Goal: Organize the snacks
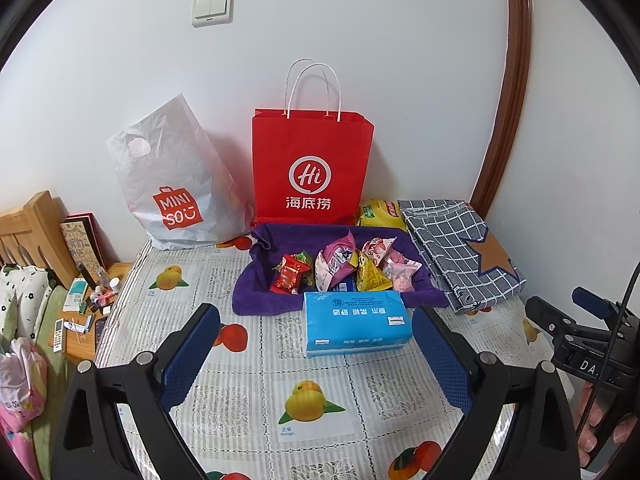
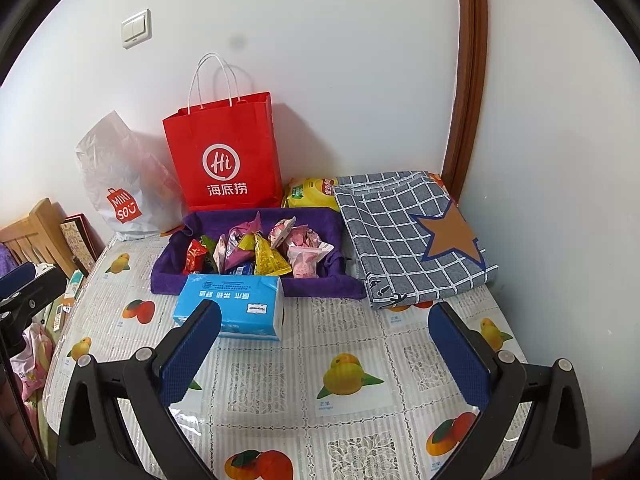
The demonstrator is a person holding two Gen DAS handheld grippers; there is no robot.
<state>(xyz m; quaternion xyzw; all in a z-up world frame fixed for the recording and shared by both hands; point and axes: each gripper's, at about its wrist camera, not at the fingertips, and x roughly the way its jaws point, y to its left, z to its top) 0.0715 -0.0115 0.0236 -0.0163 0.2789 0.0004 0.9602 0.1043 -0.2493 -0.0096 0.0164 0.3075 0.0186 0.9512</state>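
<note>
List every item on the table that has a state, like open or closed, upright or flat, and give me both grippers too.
left gripper: open, empty
right gripper: open, empty
red paper bag: upright against the wall
white plastic bag: slumped against the wall
purple cloth tray: holding loose snack packets
snack packets: piled, sealed
blue tissue pack: lying flat
checked cloth: folded, lying flat
yellow snack bag: lying behind the tray

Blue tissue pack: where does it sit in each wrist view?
Left wrist: blue tissue pack centre, between the open fingers, before the purple cloth.
Right wrist: blue tissue pack left of centre, behind the left finger.
Shared landmark: red paper bag behind.
</note>
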